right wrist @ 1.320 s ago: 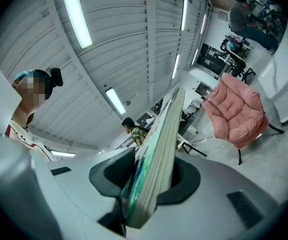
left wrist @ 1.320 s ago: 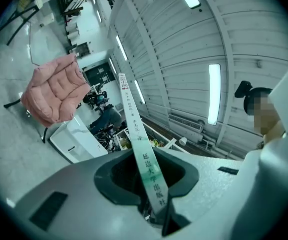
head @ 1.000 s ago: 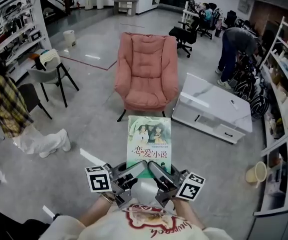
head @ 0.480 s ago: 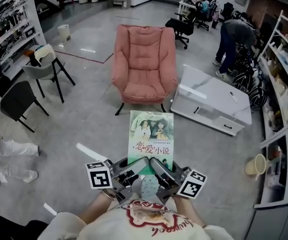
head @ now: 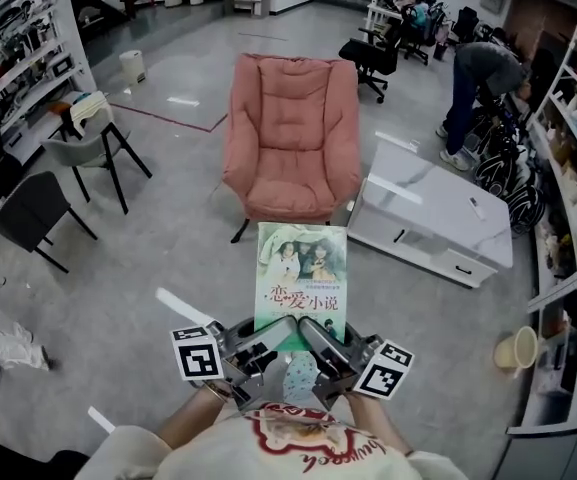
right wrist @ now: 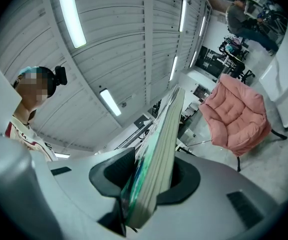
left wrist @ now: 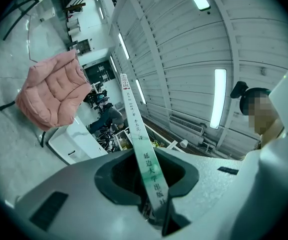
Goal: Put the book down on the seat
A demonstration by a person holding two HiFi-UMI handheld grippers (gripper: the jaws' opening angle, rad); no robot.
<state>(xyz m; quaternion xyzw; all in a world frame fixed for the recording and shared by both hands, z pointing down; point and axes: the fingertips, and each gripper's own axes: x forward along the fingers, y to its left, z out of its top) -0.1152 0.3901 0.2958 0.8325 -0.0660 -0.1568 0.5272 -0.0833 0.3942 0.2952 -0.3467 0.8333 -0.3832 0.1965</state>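
The book [head: 301,281] hangs cover-up in front of me, well short of the pink armchair [head: 290,133] at twelve o'clock, with bare floor between them; its near edge is pinched from both sides, the left gripper [head: 271,332] clamped on the spine corner at seven o'clock and the right gripper [head: 317,334] clamped on the page side at five o'clock. Neither pair of jaws is spread. The seat cushion [head: 288,196] lies empty. A white low cabinet [head: 433,218] sits at two o'clock of the book.

I judge this is still the carry. I'd keep both grips matched so the book doesn't twist, walk it over the cushion, lower it flat, then release.

Against a second ago, the grip looks unchanged; the chair looms slightly larger, and the passer-by at nine o'clock has slipped to the frame's edge.
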